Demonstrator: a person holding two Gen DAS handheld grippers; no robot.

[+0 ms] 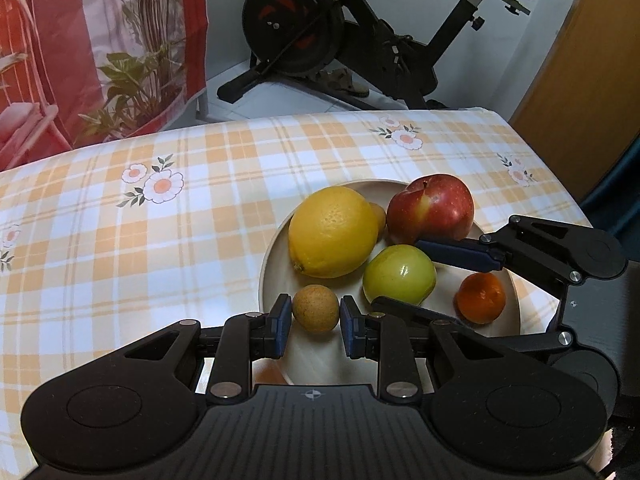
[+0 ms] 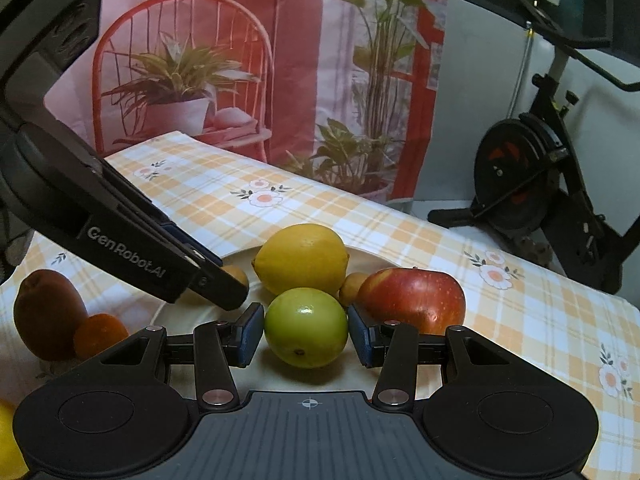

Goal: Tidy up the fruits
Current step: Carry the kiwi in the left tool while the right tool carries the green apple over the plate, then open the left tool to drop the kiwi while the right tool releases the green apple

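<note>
L gripper (image 1: 314,314): jaws closed on the small tan fruit (image 1: 313,309); blue pads are seen pressed to its L and R sides, fruit centred in the gap, at the near rim of the plate (image 1: 276,256).
R gripper (image 2: 306,328): jaws shut on the green apple (image 2: 306,326); pads are set against both flanks, apple centred between them, approx. mid-plate.
Lemon (image 1: 333,232): lies just beyond L jaws and slightly R of them; seen straight ahead of R jaws, behind and touching the green apple.
Red apple (image 2: 412,300): just beyond R gripper's R-hand finger, ahead and to the R; on the plate's far side from L jaws.
2nd small tan fruit (image 2: 352,286): wedged betw. lemon and red apple, ahead-R of R jaws.
Mandarin on plate (image 1: 480,298): well R of L jaws, near the plate's R rim, under the R gripper's linkage.
Kiwi (image 2: 48,314): off the plate, far L of R jaws, on the checked cloth (image 2: 400,236).
2nd mandarin (image 2: 100,336): beside the kiwi, touching it; L of R jaws.
Yellow fruit at frame edge (image 2: 10,440): bottom-L in R wrist view, behind the jaws; kind can't be told.
Bkgd: exercise bike (image 1: 340,40) is seen past the table's far edge.
</note>
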